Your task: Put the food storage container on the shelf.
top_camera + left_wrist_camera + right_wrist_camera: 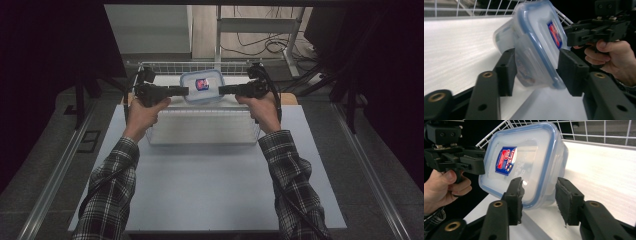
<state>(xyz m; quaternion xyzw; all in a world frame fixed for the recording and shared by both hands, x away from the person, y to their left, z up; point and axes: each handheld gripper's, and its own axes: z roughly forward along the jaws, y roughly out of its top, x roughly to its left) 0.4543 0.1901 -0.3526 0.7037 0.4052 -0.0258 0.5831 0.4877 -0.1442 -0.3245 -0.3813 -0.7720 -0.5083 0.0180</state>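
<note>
A clear plastic container [202, 86] with a blue-rimmed lid and a red and blue label hangs tilted over the wire basket [190, 64], its lid facing me. My left gripper [186, 91] comes in from the left and my right gripper [221, 90] from the right. In the left gripper view the left gripper [536, 60] has its pads against the container [536, 37], one on the body and one at the lid rim. In the right gripper view the right gripper [539, 187] is shut across the container [524, 157], with one pad on the lid and one behind the base.
The white wire basket has a pale ribbed floor [604, 170] and low wire walls [499, 7]. It stands at the far side of a light grey table [210, 175]. Dark curtains flank the table. Cables and a metal frame lie beyond the basket.
</note>
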